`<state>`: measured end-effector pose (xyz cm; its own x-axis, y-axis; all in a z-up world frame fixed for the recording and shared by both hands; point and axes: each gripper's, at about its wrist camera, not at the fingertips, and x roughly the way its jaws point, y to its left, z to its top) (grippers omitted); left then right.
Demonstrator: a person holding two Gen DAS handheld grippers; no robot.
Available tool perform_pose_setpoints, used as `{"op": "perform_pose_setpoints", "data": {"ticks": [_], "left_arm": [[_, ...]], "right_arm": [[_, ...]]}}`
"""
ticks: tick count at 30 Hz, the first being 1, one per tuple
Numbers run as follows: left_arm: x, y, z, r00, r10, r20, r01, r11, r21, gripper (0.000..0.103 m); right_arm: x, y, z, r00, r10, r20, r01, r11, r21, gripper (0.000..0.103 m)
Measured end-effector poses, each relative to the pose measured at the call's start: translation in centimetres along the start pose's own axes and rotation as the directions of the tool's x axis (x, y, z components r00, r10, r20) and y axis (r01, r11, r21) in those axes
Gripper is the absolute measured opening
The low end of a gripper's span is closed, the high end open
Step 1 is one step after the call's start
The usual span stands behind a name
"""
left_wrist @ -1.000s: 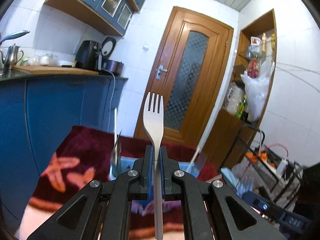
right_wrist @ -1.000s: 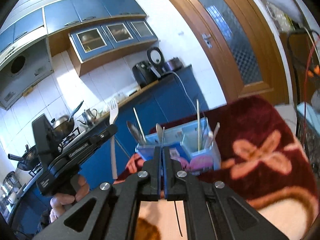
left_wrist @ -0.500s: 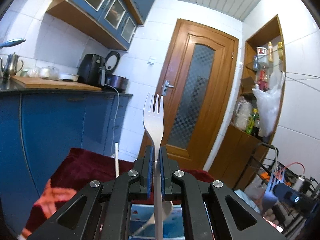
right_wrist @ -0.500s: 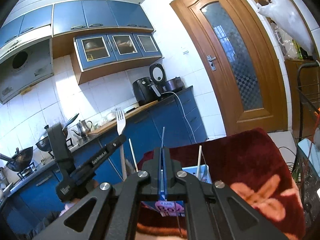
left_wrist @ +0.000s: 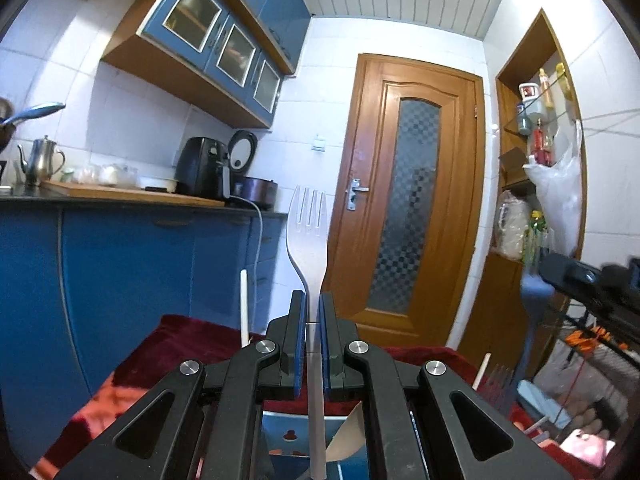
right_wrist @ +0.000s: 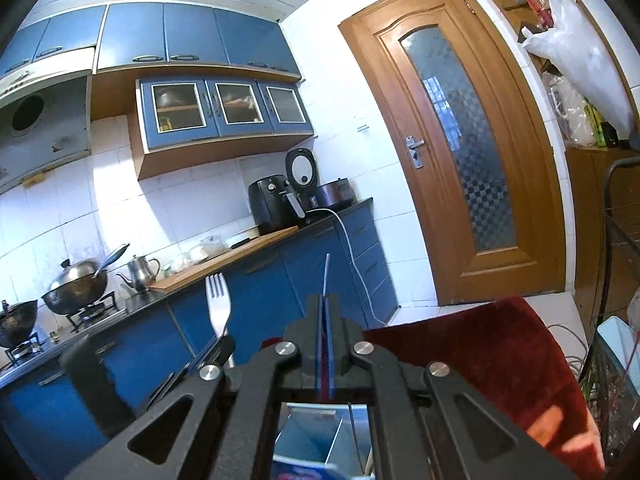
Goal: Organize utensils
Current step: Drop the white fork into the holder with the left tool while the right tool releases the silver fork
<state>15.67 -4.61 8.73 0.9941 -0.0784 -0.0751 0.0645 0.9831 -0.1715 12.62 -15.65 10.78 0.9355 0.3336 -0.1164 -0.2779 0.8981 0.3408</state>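
Observation:
My left gripper (left_wrist: 313, 308) is shut on a silver fork (left_wrist: 307, 236) held upright, tines up, its handle running down between the fingers. That fork also shows in the right wrist view (right_wrist: 218, 308). My right gripper (right_wrist: 325, 308) is shut on a thin utensil seen edge-on (right_wrist: 326, 276), a spoon by its blurred shape in the left wrist view (left_wrist: 534, 292). A blue organizer box (right_wrist: 308, 440) with compartments sits below both grippers on a dark red patterned cloth (right_wrist: 472, 352). It also shows under the left gripper (left_wrist: 288, 436).
White sticks (left_wrist: 244, 308) and a fork's tines (left_wrist: 496, 376) stand up from the box. Blue kitchen cabinets (left_wrist: 140, 264) and a counter with appliances are at left. A wooden door (left_wrist: 408, 208) is ahead. A wire rack (right_wrist: 620, 264) is at right.
Both grippers have risen and tilted up with their utensils. The box has dropped from full view to just below the fingers.

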Motion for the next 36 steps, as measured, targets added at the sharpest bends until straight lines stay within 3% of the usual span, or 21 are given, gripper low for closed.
{"op": "perform_pose_setpoints", "data": {"ticks": [6,18,25,36], "left_arm": [[0.3,0.1,-1.2,0.999,0.03,-0.011,-0.03,0.999,0.019,0.007],[-0.1,0.4,-2.5,0.992,0.036,-0.117,-0.03,0.998,0.046,0.007],[-1.1,0.6,-2.7,0.985,0.007,-0.172,-0.002,0.999,0.032,0.014],[-3.5,1.6,-2.1,0.981,-0.006,-0.192,0.005,1.0,-0.007,0.015]], "right_arm": [[2.2,-0.4,-1.4,0.998,-0.033,-0.044,0.032,0.999,-0.023,0.003],[2.5,-0.9,-3.4,0.99,-0.036,-0.138,0.031,0.999,-0.034,0.003],[1.6,-1.0,-3.3,0.99,-0.019,-0.141,0.019,1.0,-0.002,0.005],[-0.6,-0.5,-3.4,0.99,0.005,-0.14,-0.002,1.0,0.019,0.005]]}}
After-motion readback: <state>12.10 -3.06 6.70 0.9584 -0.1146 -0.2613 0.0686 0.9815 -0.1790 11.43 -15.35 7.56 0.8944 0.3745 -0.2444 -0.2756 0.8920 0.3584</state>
